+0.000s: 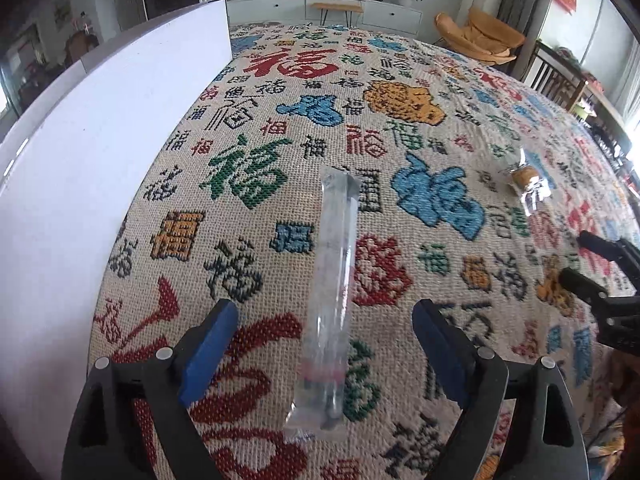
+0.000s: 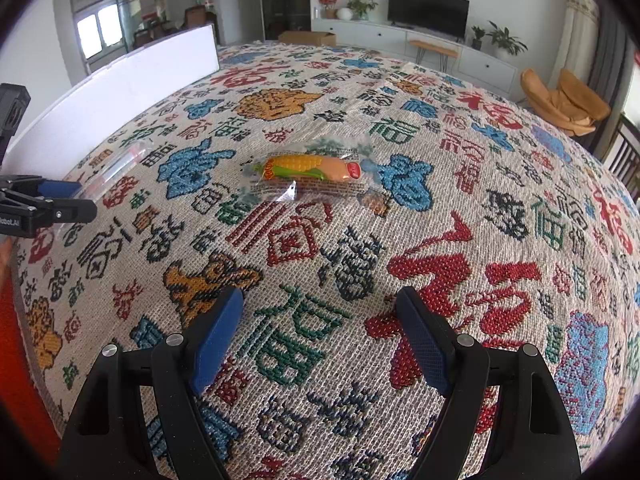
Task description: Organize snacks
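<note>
Left wrist view: left gripper (image 1: 325, 354) jaws wide, pads off the long clear packet (image 1: 332, 292) lying between them on the woven tablecloth (image 1: 248, 112); nothing held. Looks like the packet sits placed beside the white board (image 1: 100, 140).

Right wrist view: right gripper (image 2: 320, 338) wide open, empty, hovering short of the corn sausage snack (image 2: 310, 170), which lies well ahead in crinkly clear wrap. Likely next: advance, straddle its narrow width, close gently; film is slick, cloth coarse.

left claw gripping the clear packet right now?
No: the left claw stands open, its blue pads apart on either side of the clear packet lying on the cloth.
</note>
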Demonstrator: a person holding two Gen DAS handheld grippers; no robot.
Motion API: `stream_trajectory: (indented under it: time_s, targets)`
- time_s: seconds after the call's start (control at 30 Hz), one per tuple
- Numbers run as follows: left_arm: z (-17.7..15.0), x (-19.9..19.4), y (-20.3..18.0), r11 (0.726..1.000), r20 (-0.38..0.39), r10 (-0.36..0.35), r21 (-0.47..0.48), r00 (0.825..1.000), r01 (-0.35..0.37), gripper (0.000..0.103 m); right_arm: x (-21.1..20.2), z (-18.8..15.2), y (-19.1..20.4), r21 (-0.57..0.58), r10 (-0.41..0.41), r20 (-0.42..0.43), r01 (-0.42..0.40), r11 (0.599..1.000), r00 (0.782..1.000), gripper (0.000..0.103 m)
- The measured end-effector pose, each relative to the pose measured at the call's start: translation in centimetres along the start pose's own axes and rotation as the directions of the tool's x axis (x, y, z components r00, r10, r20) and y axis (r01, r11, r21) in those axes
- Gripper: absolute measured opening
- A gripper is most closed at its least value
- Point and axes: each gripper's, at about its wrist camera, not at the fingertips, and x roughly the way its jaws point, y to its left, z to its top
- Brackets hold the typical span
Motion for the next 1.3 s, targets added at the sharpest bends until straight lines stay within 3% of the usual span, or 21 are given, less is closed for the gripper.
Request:
stream_trajectory:
  time_s: [0.2,0.37,0.4,0.43,0.5,0.57,0.77,0.83,0.9,1.03,1.1,1.17,1.27,1.3]
  targets:
    - [-1.0,0.0,0.2,0.999,0.110,0.042,-0.013,0.993,-0.041,0.094,0.0,0.0,0.0,-0.001,-0.001,0.000,0.001,1.000,1.000,0.082]
    - [-0.8,0.2,0.7,0.998,0.103,0.046,-0.040,0.994,-0.042,0.102,-0.4,0.0,-0.4,0.031,0.014,0.024,-0.015,0.999,1.000,0.082]
    - [-0.8,0.2,0.6,0.998,0.102,0.048,-0.037,0.994,-0.045,0.103,-0.9,0.0,-1.0,0.087,0.066,0.057,-0.071,0.994,0.996,0.082]
    - [-0.8,0.2,0.7,0.998,0.103,0.047,-0.038,0.994,-0.044,0.103,-1.3,-0.1,-1.9,0.174,0.167,0.101,-0.183,0.968,0.981,0.083]
    - [-0.8,0.2,0.7,0.998,0.103,0.045,-0.039,0.994,-0.042,0.103,-0.7,0.2,-3.5,0.353,0.346,0.145,-0.375,0.857,0.927,0.083]
    - [-0.8,0.2,0.7,0.998,0.103,0.044,-0.039,0.994,-0.040,0.103,1.1,1.3,-4.1,0.458,0.400,0.115,-0.406,0.791,0.909,0.080]
    - [-0.8,0.2,0.8,0.998,0.104,0.043,-0.039,0.994,-0.039,0.103,5.4,7.0,-5.9,0.621,0.379,0.108,-0.360,0.696,0.919,0.080]
    - [-0.8,0.2,0.8,0.998,0.104,0.043,-0.039,0.994,-0.039,0.103,6.7,8.9,-5.6,0.623,0.362,0.077,-0.329,0.710,0.929,0.080]
    - [-0.8,0.2,0.8,0.998,0.104,0.043,-0.038,0.994,-0.039,0.103,7.7,10.4,-4.3,0.592,0.329,0.035,-0.285,0.754,0.944,0.080]
    - [-0.9,0.2,0.8,0.998,0.110,0.045,-0.041,0.993,-0.041,0.101,8.5,12.4,0.2,0.351,0.169,-0.087,-0.128,0.928,0.982,0.080]
    - [-1.0,0.0,0.9,0.998,0.120,0.053,-0.049,0.991,-0.047,0.096,8.7,12.1,2.2,0.206,0.063,-0.142,-0.032,0.978,0.988,0.081]
    - [-1.1,-0.3,1.0,0.997,0.132,0.062,-0.057,0.989,-0.055,0.087,8.7,11.3,3.6,0.092,-0.033,-0.180,0.050,0.995,0.983,0.081]
    - [-1.1,-0.7,0.7,0.998,0.147,0.053,-0.040,0.988,-0.047,0.059,8.3,10.2,3.3,0.056,-0.037,-0.174,0.047,0.997,0.984,0.078]
    - [-1.1,-0.9,0.6,0.999,0.152,0.042,-0.032,0.987,-0.037,0.032,8.0,10.1,2.7,0.070,-0.038,-0.171,0.051,0.996,0.984,0.052]
